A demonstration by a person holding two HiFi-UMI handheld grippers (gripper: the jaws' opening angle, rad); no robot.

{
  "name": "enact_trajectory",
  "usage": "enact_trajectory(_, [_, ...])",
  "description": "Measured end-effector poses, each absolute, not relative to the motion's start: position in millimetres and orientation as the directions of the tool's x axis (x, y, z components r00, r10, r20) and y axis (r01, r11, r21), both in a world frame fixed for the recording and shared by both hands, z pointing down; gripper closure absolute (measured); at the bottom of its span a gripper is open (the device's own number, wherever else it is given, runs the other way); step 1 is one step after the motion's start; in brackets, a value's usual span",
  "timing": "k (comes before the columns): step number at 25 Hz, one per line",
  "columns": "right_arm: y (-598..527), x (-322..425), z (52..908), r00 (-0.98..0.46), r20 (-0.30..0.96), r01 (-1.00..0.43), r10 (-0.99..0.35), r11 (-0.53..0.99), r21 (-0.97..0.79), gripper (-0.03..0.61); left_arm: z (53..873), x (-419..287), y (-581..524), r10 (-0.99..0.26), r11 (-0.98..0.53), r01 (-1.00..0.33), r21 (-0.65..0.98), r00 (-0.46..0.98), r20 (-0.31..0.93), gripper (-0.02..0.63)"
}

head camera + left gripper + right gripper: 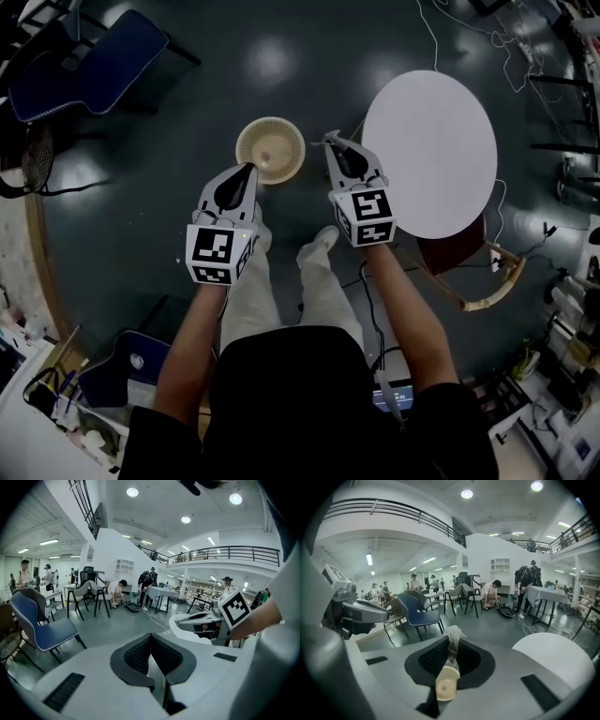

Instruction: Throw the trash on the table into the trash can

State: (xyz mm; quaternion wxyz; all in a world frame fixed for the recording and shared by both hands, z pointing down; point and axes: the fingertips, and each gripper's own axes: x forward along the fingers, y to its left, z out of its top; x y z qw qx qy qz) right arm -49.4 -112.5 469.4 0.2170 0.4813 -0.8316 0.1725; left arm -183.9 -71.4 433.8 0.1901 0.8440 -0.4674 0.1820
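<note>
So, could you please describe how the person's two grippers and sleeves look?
Both the left gripper and right gripper are light grey plastic wedges with dark, ribbed pads inside the tongs. Each carries a white cube with black square markers at the back. The person wears a black short-sleeved top.

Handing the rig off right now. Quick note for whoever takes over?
Left gripper: shut, empty, held near the trash can.
Right gripper: shut on a crumpled tissue, just right of the can's rim.
Table: round white top, no trash visible on it.
Done: tissue gripped and brought up to the can.
Left: move over the can's opening, open the jaws, drop it.
</note>
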Motion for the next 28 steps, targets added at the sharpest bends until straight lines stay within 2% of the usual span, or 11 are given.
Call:
enact_trajectory(10, [-119,-110,570,-0.425,0.599,-0.886,-0.679,0.447,-0.123,0.534,520,-235,-81,-0.673,-0.483,-0.856,0.186,0.499,0.546,0.598])
enact_trajectory(28, [-128,-155,735,-0.385,0.694,-0.902,-0.609,0.409,-0.142,0.534,656,-276,-95,-0.599,-0.509,-0.829,0.233,0.535,0.595,0.598])
